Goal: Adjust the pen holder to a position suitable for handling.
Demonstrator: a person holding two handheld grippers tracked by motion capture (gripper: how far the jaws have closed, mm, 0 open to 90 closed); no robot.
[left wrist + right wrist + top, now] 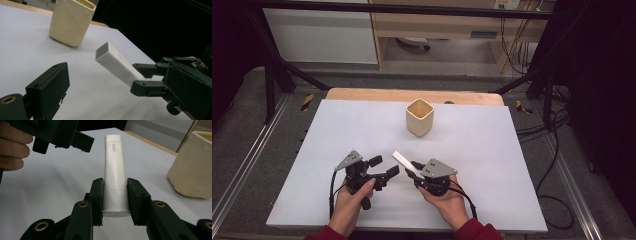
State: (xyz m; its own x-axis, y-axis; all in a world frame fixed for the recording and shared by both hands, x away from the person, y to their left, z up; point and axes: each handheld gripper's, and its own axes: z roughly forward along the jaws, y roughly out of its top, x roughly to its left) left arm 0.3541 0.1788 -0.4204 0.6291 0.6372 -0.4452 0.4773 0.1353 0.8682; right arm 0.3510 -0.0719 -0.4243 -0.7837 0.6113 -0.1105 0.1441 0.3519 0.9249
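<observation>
a: high view — item one: white tube (402,161), count one, held in the right claw (414,169), raised off the counter (492,165), long axis slanting up-left toward the left claw (388,170).
b: and the cup?
a: cream cup (419,117), count one, upright, well beyond both claws — nearer the right one, i judge.
b: left gripper view?
a: left claw (100,82) gaping wide, holding nothing; tube (117,65) just ahead, open square end up, cup (71,22) behind it.
b: right gripper view?
a: right claw (115,200) clamped on the tube's (113,170) lower end; cup (192,167) to its right. claws: two.
</observation>
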